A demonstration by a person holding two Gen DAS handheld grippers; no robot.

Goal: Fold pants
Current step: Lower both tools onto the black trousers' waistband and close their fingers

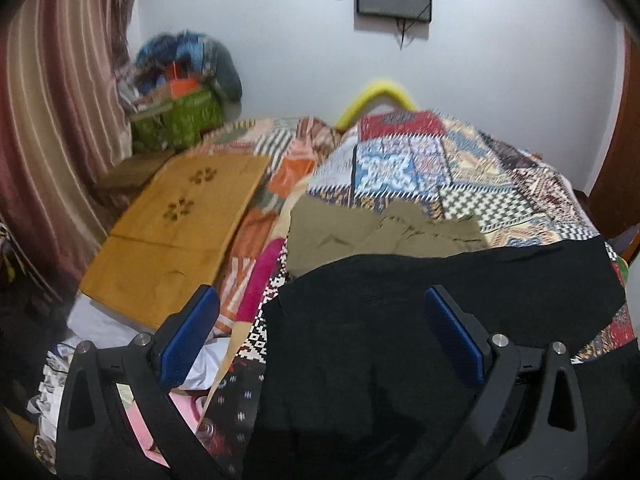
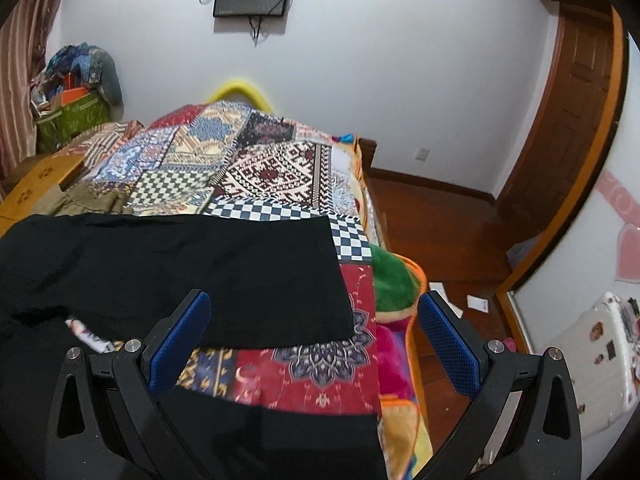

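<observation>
Black pants (image 1: pixel 400 320) lie spread across the patchwork quilt on the bed. In the right wrist view one leg (image 2: pixel 180 272) lies flat and the other leg's end (image 2: pixel 280 444) lies nearer, with a strip of quilt between them. My left gripper (image 1: pixel 320 316) is open and empty, hovering over the waist end of the pants. My right gripper (image 2: pixel 314 320) is open and empty above the leg ends, near the bed's right edge.
Olive-green pants (image 1: pixel 360 232) lie folded beyond the black pants. A tan cardboard sheet (image 1: pixel 180 216) lies at the bed's left. A green box of clutter (image 1: pixel 180 116) stands by the curtain. The wooden floor (image 2: pixel 452 220) drops off right of the bed.
</observation>
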